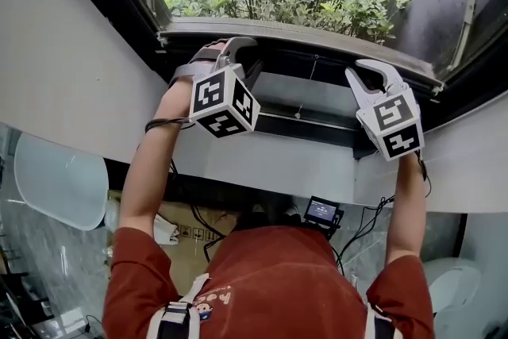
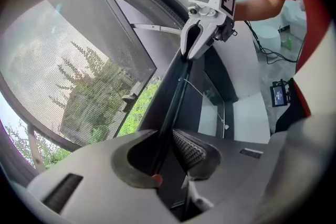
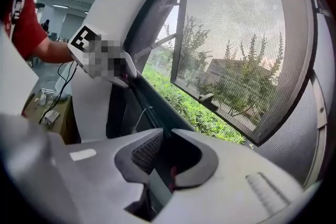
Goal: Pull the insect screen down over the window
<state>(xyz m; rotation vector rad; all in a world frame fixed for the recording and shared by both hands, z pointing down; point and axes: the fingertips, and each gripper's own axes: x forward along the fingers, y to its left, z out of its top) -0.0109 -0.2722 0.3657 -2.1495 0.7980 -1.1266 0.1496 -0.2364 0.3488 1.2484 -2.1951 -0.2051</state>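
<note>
The insect screen's dark pull bar [image 1: 305,52] runs across the window opening, with green bushes behind it. My left gripper [image 1: 228,58] is shut on the bar towards its left end, and my right gripper [image 1: 367,74] is shut on it towards its right end. In the left gripper view the bar [image 2: 170,97] passes between the jaws of the left gripper [image 2: 167,153] and runs on to the right gripper [image 2: 195,45]. In the right gripper view the right gripper [image 3: 167,153] clamps the bar [image 3: 149,101]. Grey mesh [image 3: 247,44] covers the upper window; the strip by the bar shows bare greenery [image 3: 202,113].
A white curved wall [image 1: 71,67] frames the window on both sides. A thin cord [image 2: 203,96] hangs below the bar. A small screen device [image 1: 321,210] with cables sits below, beside a cardboard box [image 1: 186,238] and a white round-edged surface [image 1: 59,179].
</note>
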